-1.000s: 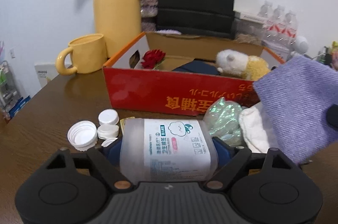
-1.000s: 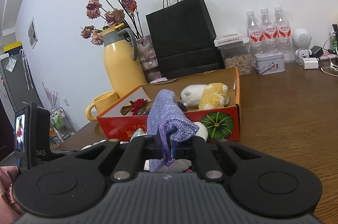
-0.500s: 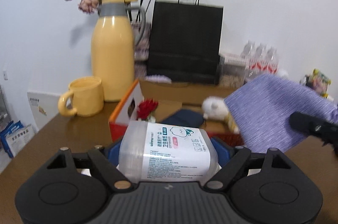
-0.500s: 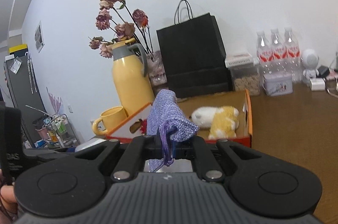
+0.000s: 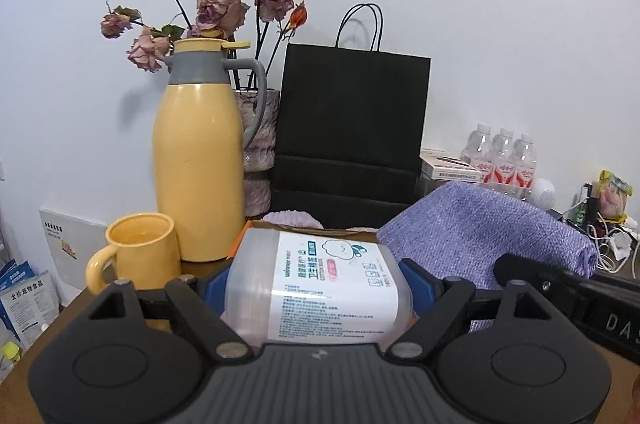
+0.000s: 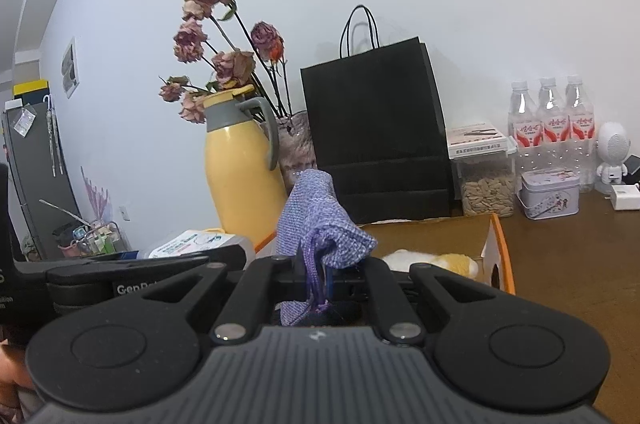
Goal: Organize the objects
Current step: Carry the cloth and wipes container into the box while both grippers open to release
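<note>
Left gripper (image 5: 320, 288) clamped on plastic tub (image 5: 320, 288), long axis pointing forward, raised above counter (image 6: 568, 256). Right gripper (image 6: 320, 278) pinched on purple pouch (image 6: 320, 220), standing upright. Beyond: cardboard box (image 6: 496, 248), yellow jug (image 5: 198, 167).

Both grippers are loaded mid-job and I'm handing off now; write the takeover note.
Left gripper: shut on the clear cotton-swab tub, held off the table.
Right gripper: shut on the purple cloth pouch, also held aloft.
Cardboard box lies ahead, below both; a plush toy is already inside.
Done: both items picked up.
Left: lower each into the box and release. Anything remaining on the table is out of view.
</note>
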The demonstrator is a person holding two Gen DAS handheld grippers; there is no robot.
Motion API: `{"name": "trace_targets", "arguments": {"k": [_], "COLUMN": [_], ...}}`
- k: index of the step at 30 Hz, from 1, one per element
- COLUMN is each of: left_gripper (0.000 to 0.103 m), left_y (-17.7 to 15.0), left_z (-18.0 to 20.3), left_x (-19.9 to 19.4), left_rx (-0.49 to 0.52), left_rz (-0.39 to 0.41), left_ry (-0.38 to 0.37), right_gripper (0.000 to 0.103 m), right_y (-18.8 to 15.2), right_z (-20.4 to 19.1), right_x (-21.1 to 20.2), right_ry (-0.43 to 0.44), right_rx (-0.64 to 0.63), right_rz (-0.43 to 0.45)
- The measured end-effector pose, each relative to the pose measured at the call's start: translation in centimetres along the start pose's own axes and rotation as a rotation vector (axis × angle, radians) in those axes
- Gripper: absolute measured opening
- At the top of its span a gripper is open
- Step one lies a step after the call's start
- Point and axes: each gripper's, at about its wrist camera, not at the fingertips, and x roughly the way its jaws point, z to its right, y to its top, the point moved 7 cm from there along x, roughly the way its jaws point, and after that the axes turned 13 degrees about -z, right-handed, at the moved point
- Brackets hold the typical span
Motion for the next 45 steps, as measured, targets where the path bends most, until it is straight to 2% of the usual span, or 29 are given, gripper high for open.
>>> {"name": "trace_targets", "arguments": {"k": [10,17,18,19,20,21,23,26,31,45], "left_gripper": [0.084,0.084,0.084,0.089,0.094,0.1,0.103,0.103,0.103,0.103], "left_y": [2.0,2.4,2.4,2.3,2.2,2.2,2.2,2.0,1.6,-0.6], "left_z": [-0.1,-0.3,-0.3,-0.4,-0.5,-0.7,-1.2,-1.8,-2.1,-1.3], "left_x": [5.3,7.9,8.3,8.5,8.7,8.8,8.9,9.1,9.1,5.8], "left_rx": [0.011,0.05,0.055,0.059,0.061,0.059,0.047,0.022,0.017,0.055], "left_rz": [-0.01,-0.023,-0.027,-0.024,-0.022,-0.017,-0.006,-0.019,-0.032,0.029], "left_ry": [-0.028,-0.045,-0.049,-0.044,-0.029,-0.006,0.012,0.014,0.022,-0.025], "right_gripper": [0.007,0.009,0.015,0.021,0.041,0.068,0.09,0.103,0.103,0.103], "right_y": [0.5,0.3,0.1,0.0,-0.2,-0.4,-0.6,-0.7,-0.7,-2.0], "right_z": [2.6,3.6,3.8,4.0,4.2,4.4,4.7,5.3,5.5,4.9], "right_x": [5.2,8.2,8.6,9.0,9.2,9.3,9.3,9.2,8.5,3.8], "right_ry": [-0.017,-0.061,-0.082,-0.118,-0.154,-0.192,-0.26,-0.28,-0.299,-0.348], "right_rx": [0.018,-0.018,-0.027,-0.037,-0.052,-0.071,-0.1,-0.099,-0.093,-0.088], "right_rz": [-0.037,-0.101,-0.122,-0.135,-0.144,-0.156,-0.15,-0.15,-0.138,-0.082]}}
